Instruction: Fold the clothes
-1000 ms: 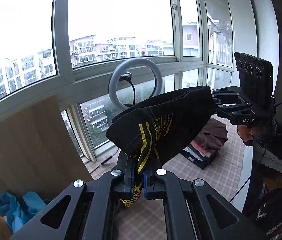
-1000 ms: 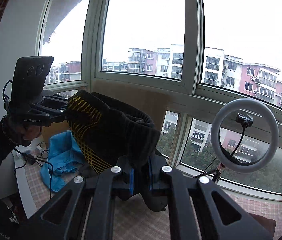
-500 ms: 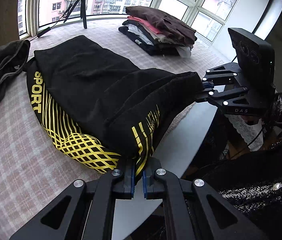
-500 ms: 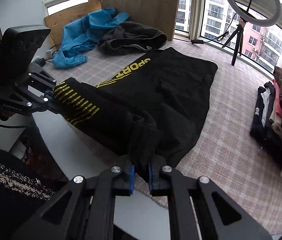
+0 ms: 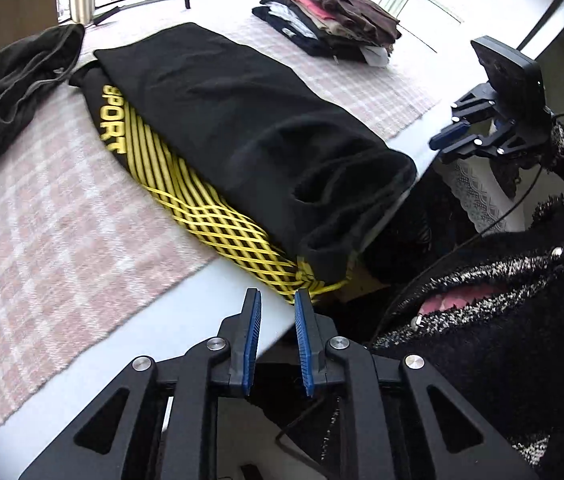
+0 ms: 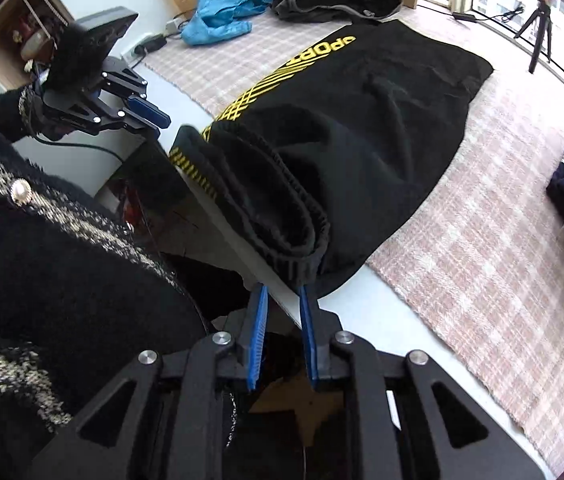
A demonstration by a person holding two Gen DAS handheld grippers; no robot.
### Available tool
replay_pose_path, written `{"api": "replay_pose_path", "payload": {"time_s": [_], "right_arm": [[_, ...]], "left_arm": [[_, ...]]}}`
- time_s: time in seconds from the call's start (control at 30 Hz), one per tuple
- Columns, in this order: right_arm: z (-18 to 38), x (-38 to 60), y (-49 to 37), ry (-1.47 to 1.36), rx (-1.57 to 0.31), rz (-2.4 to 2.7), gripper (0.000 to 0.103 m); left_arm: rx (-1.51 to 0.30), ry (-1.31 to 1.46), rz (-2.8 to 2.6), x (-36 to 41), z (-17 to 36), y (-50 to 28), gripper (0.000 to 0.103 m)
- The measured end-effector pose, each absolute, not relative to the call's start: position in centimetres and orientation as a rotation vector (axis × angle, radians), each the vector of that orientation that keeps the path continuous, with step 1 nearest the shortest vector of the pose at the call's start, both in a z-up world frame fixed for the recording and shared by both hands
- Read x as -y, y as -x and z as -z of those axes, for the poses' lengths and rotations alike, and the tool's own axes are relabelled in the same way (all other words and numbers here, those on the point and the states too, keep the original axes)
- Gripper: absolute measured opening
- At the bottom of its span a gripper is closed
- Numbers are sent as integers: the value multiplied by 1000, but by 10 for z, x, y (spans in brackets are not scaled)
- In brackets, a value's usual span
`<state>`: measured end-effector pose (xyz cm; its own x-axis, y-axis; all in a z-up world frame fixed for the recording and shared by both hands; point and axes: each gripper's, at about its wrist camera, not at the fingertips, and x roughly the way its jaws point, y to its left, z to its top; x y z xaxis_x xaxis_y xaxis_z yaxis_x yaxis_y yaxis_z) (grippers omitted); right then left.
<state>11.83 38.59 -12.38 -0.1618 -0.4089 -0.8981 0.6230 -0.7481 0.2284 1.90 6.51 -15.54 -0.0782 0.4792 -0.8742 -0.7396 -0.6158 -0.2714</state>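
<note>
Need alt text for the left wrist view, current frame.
Black trousers with yellow SPORT lettering lie folded on a pink checked cloth, waistband at the table edge. The left tool, jaws opening and empty, is just short of them; folded clothes are stacked behind.

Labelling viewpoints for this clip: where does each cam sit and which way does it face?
Left wrist: on the left tool, tilted down at the black and yellow pants on the table; shows its opening blue fingers, a knit sleeve, the right tool.
Right wrist: on the right tool, tilted down at the waistband; shows its opening fingers, the left tool.
Shared: pants, plaid cloth, folded stack.
</note>
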Motion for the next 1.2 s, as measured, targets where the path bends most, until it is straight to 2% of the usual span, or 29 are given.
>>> {"api": "replay_pose_path", "payload": {"time_s": [0.1,0.13,0.2,0.3,0.37,0.47,0.6,0.63,0.67,0.8,0.97,1.03,1.07,1.13,1.2], "right_arm": [[100,-387,-102,-1390,-228,2122,24],[93,-384,-96,-1357,-213,2185,27],[87,-365,-84,-1288,-165,2282,38],[101,-315,-69,-1241,-113,2322,38],[121,-281,-65,-1276,-166,2307,38],[147,-245,-70,-1359,-248,2293,38],[154,-233,-79,-1407,-233,2310,38],[154,-230,-81,-1414,-232,2317,38],[154,-228,-81,-1421,-233,2321,38],[163,-216,-81,-1439,-313,2329,46],[181,-206,-73,-1479,-392,2300,46],[189,-207,-72,-1536,-426,2287,23],[192,-211,-72,-1567,-418,2284,0],[189,-222,-73,-1595,-359,2307,1],[183,-232,-75,-1608,-294,2331,1]], "left_arm": [[-338,1264,-1935,-51,153,46,19],[-351,1233,-1972,-49,153,71,23],[-384,1176,-2031,-48,156,121,25],[-472,1117,-2049,-66,175,183,25],[-520,1099,-2025,-80,185,213,25],[-572,1063,-1970,-101,196,243,25],[-595,1069,-1884,-118,212,269,25],[-596,1078,-1861,-120,215,273,19],[-599,1089,-1835,-123,219,276,3],[-670,1058,-1800,-126,221,277,2],[-755,978,-1848,-122,198,289,2],[-865,957,-1915,-121,197,301,2],[-909,976,-1959,-121,199,310,0],[-956,1016,-2017,-119,203,324,0],[-893,1041,-2005,-114,197,326,5]]}}
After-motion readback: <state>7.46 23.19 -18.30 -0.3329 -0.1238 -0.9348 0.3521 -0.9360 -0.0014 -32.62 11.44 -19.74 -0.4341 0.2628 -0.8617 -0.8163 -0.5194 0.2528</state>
